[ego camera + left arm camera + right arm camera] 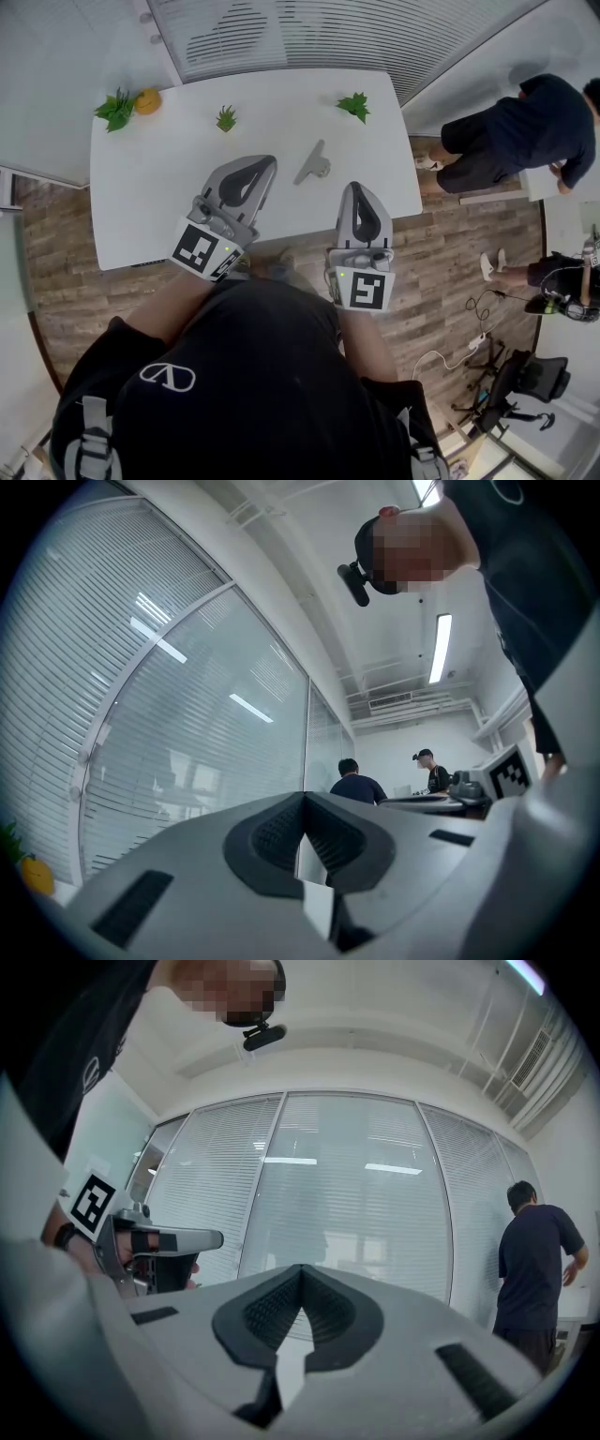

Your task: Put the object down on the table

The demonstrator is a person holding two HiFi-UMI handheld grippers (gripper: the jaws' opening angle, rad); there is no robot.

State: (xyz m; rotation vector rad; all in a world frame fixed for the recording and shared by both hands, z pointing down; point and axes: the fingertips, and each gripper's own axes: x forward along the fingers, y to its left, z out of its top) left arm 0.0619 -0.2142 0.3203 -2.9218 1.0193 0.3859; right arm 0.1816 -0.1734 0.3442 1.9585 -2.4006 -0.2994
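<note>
White bench [141, 187] carries grey object [314, 164]; L claw [269, 161] & R claw [356, 187] both pressed together, empty, near bench front edge.

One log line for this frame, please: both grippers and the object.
left gripper: shut, empty | right gripper: shut, empty | grey object: lying on table, clear of both grippers

Bright, even light; the lamp [441, 649] mirrors as streaks in the blinds [141, 714] left of it. Fisheye bends edges; gripper-view corners go black.
</note>
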